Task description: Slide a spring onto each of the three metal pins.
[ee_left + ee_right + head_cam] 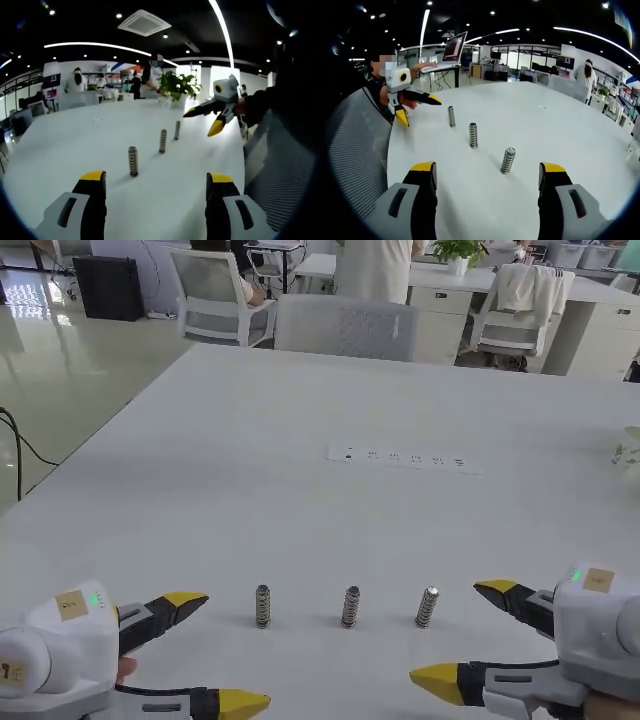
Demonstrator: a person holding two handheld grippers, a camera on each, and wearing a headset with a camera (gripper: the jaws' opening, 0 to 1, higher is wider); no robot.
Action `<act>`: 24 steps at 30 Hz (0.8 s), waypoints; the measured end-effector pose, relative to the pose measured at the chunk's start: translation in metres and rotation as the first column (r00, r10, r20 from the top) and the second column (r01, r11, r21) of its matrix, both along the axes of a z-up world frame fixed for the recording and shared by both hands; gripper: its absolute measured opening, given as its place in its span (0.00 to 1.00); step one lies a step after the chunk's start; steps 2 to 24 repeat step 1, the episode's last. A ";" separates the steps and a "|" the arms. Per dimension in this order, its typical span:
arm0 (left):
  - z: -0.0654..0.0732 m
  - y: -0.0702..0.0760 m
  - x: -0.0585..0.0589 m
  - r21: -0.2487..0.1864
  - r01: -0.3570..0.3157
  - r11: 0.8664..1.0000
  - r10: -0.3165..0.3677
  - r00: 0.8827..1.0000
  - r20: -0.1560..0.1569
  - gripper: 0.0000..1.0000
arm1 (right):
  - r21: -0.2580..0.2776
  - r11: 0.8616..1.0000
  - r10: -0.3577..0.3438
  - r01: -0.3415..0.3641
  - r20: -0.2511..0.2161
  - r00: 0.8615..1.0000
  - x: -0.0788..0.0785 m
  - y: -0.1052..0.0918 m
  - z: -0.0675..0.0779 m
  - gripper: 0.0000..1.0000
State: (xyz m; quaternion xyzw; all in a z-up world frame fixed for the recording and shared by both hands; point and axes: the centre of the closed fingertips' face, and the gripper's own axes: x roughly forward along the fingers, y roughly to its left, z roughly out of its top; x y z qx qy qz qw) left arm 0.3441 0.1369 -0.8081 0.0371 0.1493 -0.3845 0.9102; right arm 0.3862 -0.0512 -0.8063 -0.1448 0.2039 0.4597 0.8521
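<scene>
Step in hand: final check. All three pins appear to carry a spring (133, 161) already, so the task looks complete or nearly so.

The left pin (263, 607), centre pin (351, 607) and right pin (427, 607) stand in a row across the near part of the white table (300, 410), each wrapped in coils from the base to near the top. Long axis: vertical, tips pointing up; the right pin leans slightly.

The left gripper (215, 651) sits beside the left end of the row and the right gripper (460, 633) beside the right end — both with jaws spread wide, holding nothing.

Next move, as judged: confirm each spring is seated fully down — then draw both grippers clear of the row without knocking a pin
</scene>
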 end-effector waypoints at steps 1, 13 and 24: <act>0.000 0.000 0.000 0.000 0.000 1.000 0.000 1.000 0.000 0.78 | 0.000 1.000 0.000 0.000 0.000 1.000 0.000 0.000 0.000 0.84; 0.000 0.000 0.000 0.000 0.000 1.000 0.000 1.000 0.000 0.78 | 0.000 1.000 0.000 0.000 0.000 1.000 0.000 0.000 0.000 0.84; 0.000 0.000 0.000 0.000 0.000 1.000 0.000 1.000 0.000 0.78 | 0.000 1.000 0.000 0.000 0.000 1.000 0.000 0.000 0.000 0.84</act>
